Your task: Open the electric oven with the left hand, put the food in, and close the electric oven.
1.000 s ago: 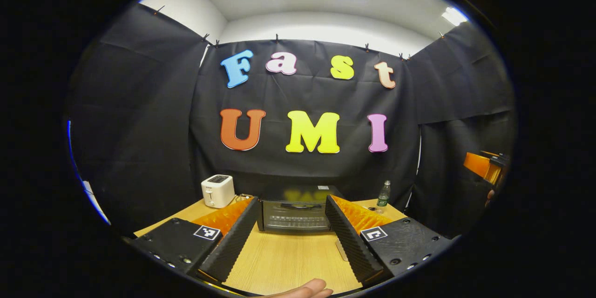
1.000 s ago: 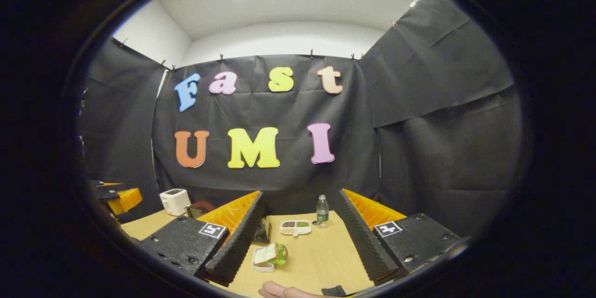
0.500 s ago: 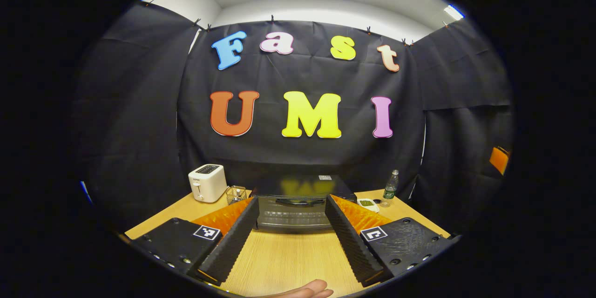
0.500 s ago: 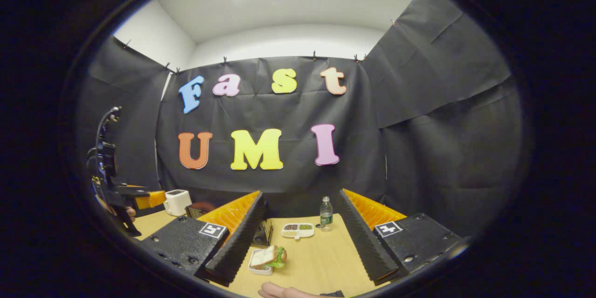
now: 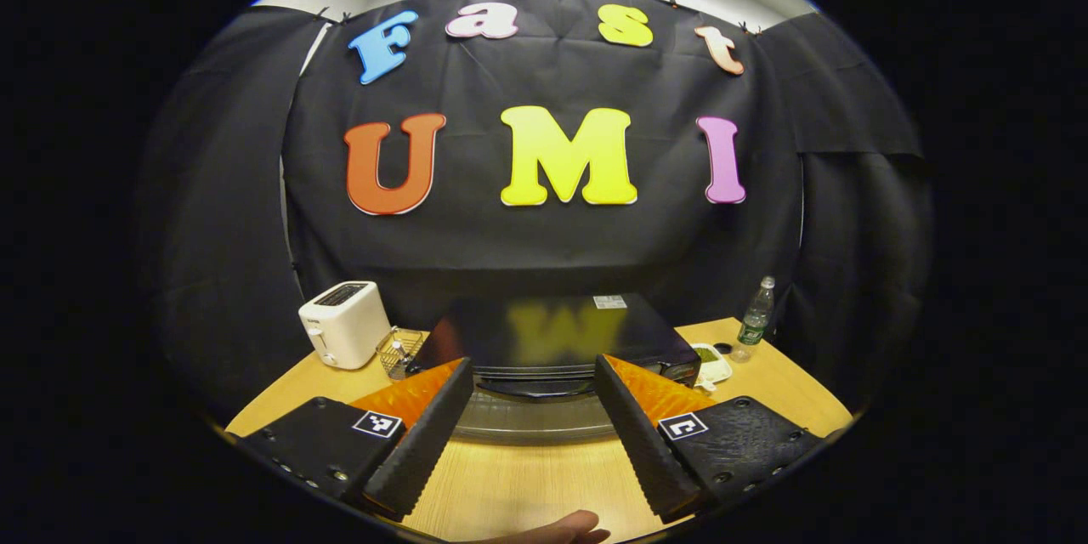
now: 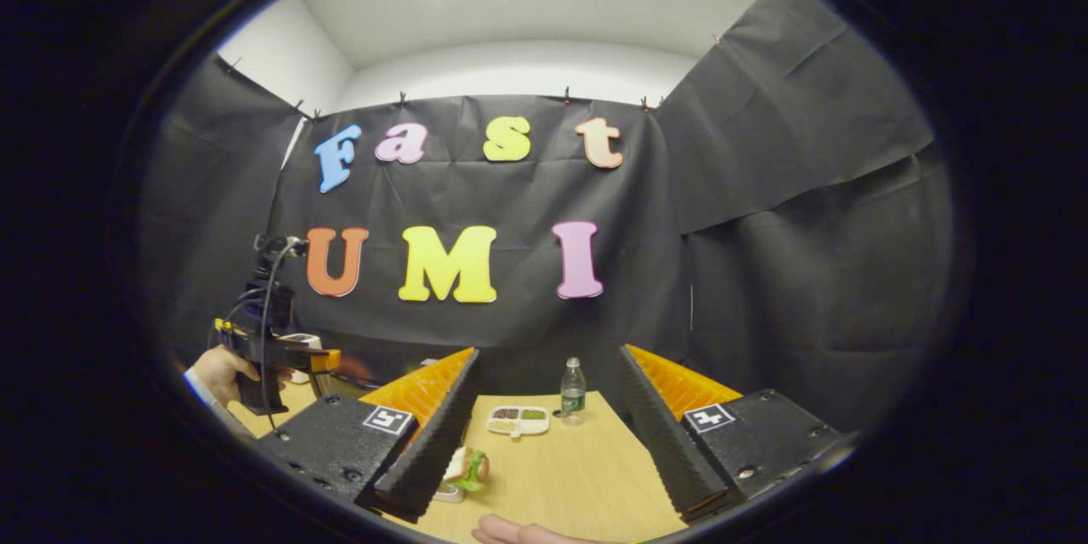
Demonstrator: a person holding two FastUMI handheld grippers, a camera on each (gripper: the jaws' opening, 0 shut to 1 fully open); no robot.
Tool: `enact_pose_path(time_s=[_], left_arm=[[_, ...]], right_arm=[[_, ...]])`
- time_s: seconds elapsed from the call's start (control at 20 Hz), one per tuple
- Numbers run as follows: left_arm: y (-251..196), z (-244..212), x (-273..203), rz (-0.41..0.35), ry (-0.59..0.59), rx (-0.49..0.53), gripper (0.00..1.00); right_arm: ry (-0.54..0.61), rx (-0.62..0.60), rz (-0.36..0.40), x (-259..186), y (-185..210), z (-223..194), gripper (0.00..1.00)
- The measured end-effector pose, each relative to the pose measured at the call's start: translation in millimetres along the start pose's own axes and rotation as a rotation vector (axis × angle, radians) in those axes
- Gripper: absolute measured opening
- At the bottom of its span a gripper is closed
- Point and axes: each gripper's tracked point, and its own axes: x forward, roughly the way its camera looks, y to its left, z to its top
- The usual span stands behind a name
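Observation:
The black electric oven stands at the back middle of the wooden table, door shut, its glass front facing me. My left gripper is open, close in front of the oven, with the door's top edge and handle showing between its fingers. In the right gripper view the food, a sandwich in a small white dish, lies on the table beside my right gripper's left finger. My right gripper is open and holds nothing. A hand holds the left gripper at the far left.
A white toaster and a small wire basket stand left of the oven. Right of it are a divided dish and a water bottle, the same dish and bottle ahead of my right gripper.
My left gripper has moved forward and tipped down toward the oven, which now looms larger. In the right gripper view the left gripper has come further in and the sandwich has slid leftward.

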Motion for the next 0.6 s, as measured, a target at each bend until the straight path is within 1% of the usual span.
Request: enact_pose_path(time_s=[0.05, 0.15, 0.25, 0.4, 0.5, 0.55, 0.6], left_arm=[[1.6, -8.5, 12.3, 0.004, 0.023, 0.009, 0.95], [4.6, -24.9, 34.8, 0.019, 0.079, 0.003, 0.97], [8.0, -32.0, 50.2, 0.037, 0.108, -0.003, 0.98], [3.6, -44.0, 65.5, 0.025, 0.147, -0.028, 0.98], [6.0, -46.5, 71.7, 0.029, 0.149, -0.019, 0.99], [-1.0, -47.6, 71.5, 0.006, 0.162, -0.025, 0.99], [-1.4, -46.0, 71.5, 0.002, 0.162, -0.026, 0.99]], right_arm=[[0.001, -0.003, -0.009, 2.1, -6.5, -1.7, 0.97], [-0.007, -0.005, -0.009, 4.3, -13.0, -4.6, 0.97], [-0.005, 0.001, -0.017, 7.3, -24.1, -11.0, 0.97], [0.008, 0.008, -0.026, 12.4, -35.3, -18.8, 0.97], [0.013, 0.011, -0.027, 13.9, -40.8, -24.0, 0.97], [0.019, 0.014, -0.03, 13.7, -43.1, -27.0, 0.97], [0.027, 0.018, -0.029, 13.4, -45.1, -29.4, 0.97]])
